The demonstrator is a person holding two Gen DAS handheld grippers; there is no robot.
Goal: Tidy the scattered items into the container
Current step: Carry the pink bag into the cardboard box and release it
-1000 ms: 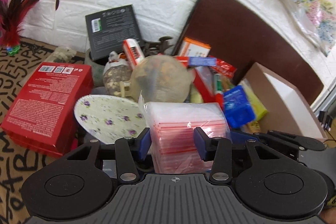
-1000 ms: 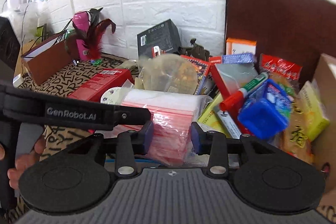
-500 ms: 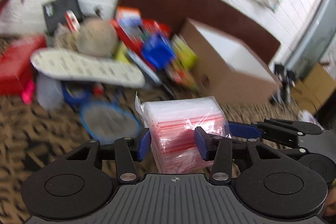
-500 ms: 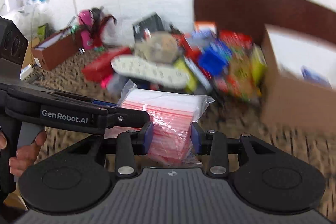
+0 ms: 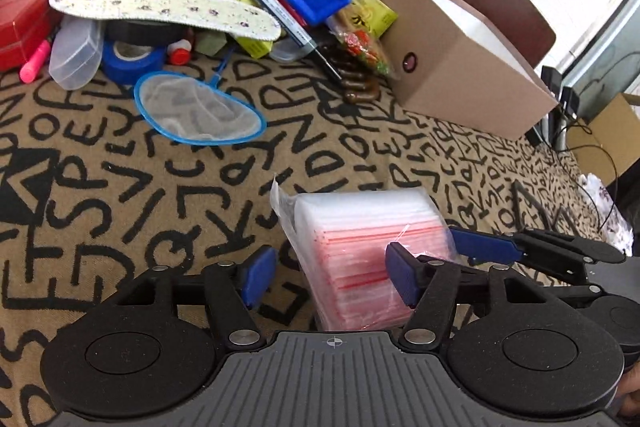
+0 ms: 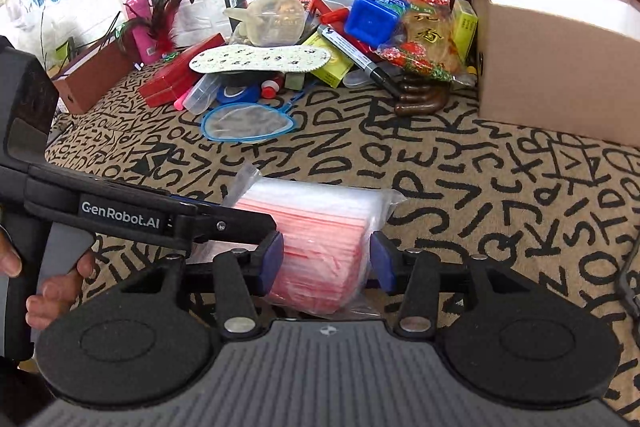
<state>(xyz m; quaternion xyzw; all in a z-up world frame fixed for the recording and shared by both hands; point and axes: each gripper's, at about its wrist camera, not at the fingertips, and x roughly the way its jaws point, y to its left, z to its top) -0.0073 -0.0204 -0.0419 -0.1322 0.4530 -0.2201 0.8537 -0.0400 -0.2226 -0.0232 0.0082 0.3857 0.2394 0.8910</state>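
Left gripper [image 5: 332, 275] opening; bag stack [image 5: 368, 247] between, long axis seemingly toward camera.

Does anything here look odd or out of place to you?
Yes: the pack of zip bags lies on the cloth between both grippers, left and right, whose jaws are opening, well short of the cardboard box. The other clutter sits heaped beside that box, not inside.

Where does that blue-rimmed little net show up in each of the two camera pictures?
Left wrist view: the blue-rimmed net lies upper left, on the lettered cloth below the floral insole.
Right wrist view: the net sits left of centre, again just below the insole.
Shared landmark: the cardboard box, at right.
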